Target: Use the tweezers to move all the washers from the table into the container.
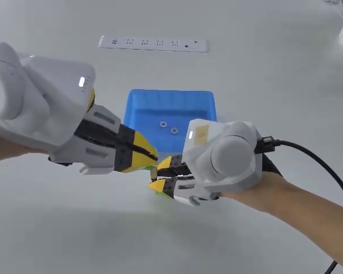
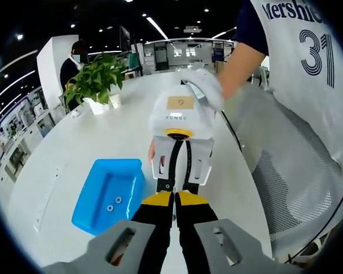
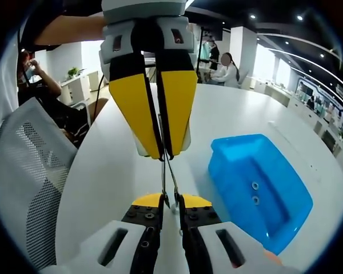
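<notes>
The head view looks steeply down on the white table (image 1: 263, 74), close above the left gripper (image 1: 151, 155) and right gripper (image 1: 157, 174) in the lower half of the frame. The two gripper views sit low and face each other nose to nose, very near, with the tweezers (image 3: 167, 182) between them. All three views share the blue container (image 1: 148, 111). It lies at lower left in the left gripper view (image 2: 97, 194) and at right in the right gripper view (image 3: 274, 188).

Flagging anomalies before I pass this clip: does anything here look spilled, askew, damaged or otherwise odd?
Nothing spilled or damaged. The blue container sits flat with two washers inside. One oddity: the tweezers, clamped in the left gripper, have their tips between the tongs of the right gripper.
</notes>
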The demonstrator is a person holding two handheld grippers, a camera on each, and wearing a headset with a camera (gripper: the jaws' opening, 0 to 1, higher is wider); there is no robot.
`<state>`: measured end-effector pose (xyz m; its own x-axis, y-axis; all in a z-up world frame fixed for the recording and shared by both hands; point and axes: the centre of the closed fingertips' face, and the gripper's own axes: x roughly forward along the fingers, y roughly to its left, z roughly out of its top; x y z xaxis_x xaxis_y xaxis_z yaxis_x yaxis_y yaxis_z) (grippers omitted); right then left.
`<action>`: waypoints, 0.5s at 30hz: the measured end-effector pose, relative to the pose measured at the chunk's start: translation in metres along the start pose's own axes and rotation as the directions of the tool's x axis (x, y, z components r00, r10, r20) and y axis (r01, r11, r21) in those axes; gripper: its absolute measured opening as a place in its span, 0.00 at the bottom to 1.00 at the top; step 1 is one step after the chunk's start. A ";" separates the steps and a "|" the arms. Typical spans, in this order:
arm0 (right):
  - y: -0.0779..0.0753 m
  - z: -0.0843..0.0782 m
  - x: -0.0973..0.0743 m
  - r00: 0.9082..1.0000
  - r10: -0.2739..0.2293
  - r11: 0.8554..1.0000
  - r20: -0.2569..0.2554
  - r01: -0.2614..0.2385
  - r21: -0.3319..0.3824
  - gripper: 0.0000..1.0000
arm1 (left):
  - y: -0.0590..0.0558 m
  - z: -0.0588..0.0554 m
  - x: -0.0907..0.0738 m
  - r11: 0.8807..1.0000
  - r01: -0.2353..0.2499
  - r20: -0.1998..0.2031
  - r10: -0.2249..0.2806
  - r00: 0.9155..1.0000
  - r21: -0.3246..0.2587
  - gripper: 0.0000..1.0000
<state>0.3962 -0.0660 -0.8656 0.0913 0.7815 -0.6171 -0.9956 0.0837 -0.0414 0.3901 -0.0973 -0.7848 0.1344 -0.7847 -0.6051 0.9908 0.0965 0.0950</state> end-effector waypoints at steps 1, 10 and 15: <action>0.000 0.000 0.000 1.000 -0.001 1.000 0.001 0.001 0.002 0.13 | 0.000 0.000 0.000 1.000 0.001 0.001 -0.001 1.000 -0.001 0.05; 0.000 -0.004 0.001 1.000 0.001 1.000 -0.003 -0.001 0.011 0.13 | 0.000 -0.002 0.001 1.000 0.005 -0.001 -0.005 1.000 -0.007 0.05; 0.000 -0.005 0.002 1.000 0.003 1.000 -0.009 -0.003 0.018 0.13 | 0.000 -0.001 0.002 1.000 0.005 0.009 -0.005 1.000 -0.022 0.05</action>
<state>0.3966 -0.0676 -0.8708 0.0877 0.7760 -0.6246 -0.9954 0.0921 -0.0254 0.3907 -0.0983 -0.7870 0.1296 -0.7905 -0.5986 0.9916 0.1063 0.0744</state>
